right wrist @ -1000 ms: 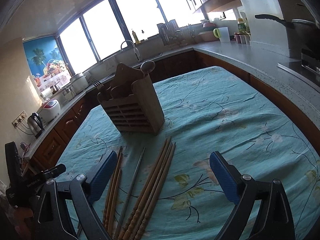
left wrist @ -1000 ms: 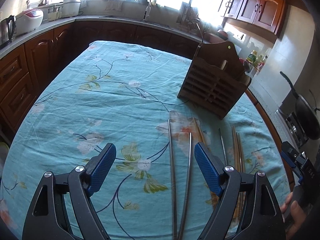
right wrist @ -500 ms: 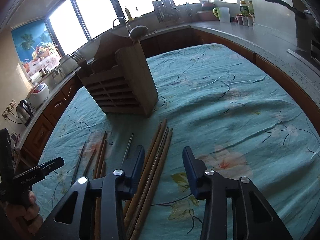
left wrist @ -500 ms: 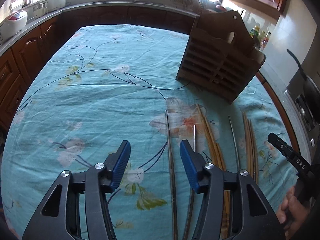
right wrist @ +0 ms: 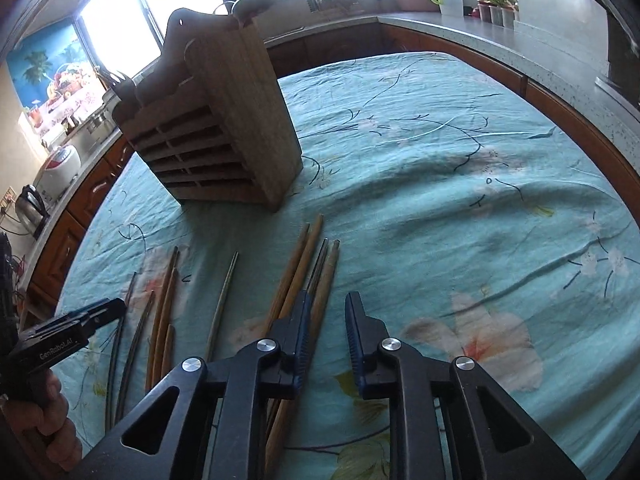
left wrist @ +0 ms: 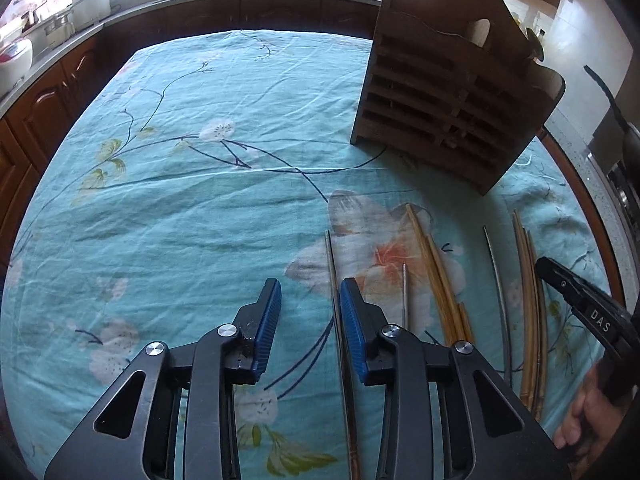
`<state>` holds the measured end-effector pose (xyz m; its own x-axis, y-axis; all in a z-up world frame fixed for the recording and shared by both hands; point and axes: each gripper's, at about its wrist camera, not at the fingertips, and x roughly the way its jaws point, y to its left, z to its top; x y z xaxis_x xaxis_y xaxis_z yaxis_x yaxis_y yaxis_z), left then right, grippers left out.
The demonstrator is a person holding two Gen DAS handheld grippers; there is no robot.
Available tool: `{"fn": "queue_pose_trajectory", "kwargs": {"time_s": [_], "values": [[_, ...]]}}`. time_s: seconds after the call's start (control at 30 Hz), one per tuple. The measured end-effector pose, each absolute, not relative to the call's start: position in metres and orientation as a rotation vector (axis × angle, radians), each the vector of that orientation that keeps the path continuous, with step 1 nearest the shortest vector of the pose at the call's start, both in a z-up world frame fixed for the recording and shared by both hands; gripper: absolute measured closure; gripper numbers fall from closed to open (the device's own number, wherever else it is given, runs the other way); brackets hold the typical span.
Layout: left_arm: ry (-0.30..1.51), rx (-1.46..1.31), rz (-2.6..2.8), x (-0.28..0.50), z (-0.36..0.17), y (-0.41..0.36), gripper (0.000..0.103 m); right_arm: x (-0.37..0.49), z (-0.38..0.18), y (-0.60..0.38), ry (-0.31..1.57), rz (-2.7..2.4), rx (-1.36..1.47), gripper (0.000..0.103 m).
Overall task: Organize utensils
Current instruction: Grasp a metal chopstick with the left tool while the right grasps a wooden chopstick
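Note:
A slatted wooden utensil holder (left wrist: pixel 452 112) stands on the teal flowered cloth; it also shows in the right wrist view (right wrist: pixel 216 136). Several chopsticks lie in front of it: thin metal ones (left wrist: pixel 334 276) and wooden ones (left wrist: pixel 434 268). My left gripper (left wrist: pixel 310 306) is partly closed and empty, low over the cloth, its right finger beside a metal chopstick. My right gripper (right wrist: pixel 328 322) is also narrowed and empty, its left finger over the brown wooden chopsticks (right wrist: pixel 304 268).
The table with the cloth (right wrist: pixel 460 184) is ringed by kitchen counters (right wrist: pixel 520 40) and brown cabinets (left wrist: pixel 36 112). A pan handle (left wrist: pixel 608 96) shows at the right. A rice cooker (right wrist: pixel 60 168) and a kettle (right wrist: pixel 30 208) stand on the left counter.
Both grippers have narrowed from wide open and moved down and forward toward the chopsticks. The holder looms larger in both views.

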<state>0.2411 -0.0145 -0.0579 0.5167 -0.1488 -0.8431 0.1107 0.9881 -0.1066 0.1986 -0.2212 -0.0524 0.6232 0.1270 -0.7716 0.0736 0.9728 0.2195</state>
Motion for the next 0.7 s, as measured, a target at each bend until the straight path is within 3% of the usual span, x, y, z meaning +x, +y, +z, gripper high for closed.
{"fn": "queue_pose_trajectory", "kwargs": {"time_s": [0.23,0.27,0.33,0.7], "values": [[1.002,0.041,-0.162,0.248,-0.059,-0.031,0.078,0.216,-0.054,-0.219,0.905,0.007,0.206,0.093],[0.998,0.057,-0.161,0.248,-0.06,-0.034,0.081,0.218,-0.054,-0.218,0.906,0.007,0.193,0.093],[0.996,0.056,-0.169,0.247,-0.059,-0.035,0.098,0.22,-0.054,-0.216,0.906,0.007,0.188,0.093],[0.961,-0.122,-0.258,0.228,-0.036,-0.009,0.099,0.2,-0.03,-0.229,0.837,0.072,0.287,0.098]]}}
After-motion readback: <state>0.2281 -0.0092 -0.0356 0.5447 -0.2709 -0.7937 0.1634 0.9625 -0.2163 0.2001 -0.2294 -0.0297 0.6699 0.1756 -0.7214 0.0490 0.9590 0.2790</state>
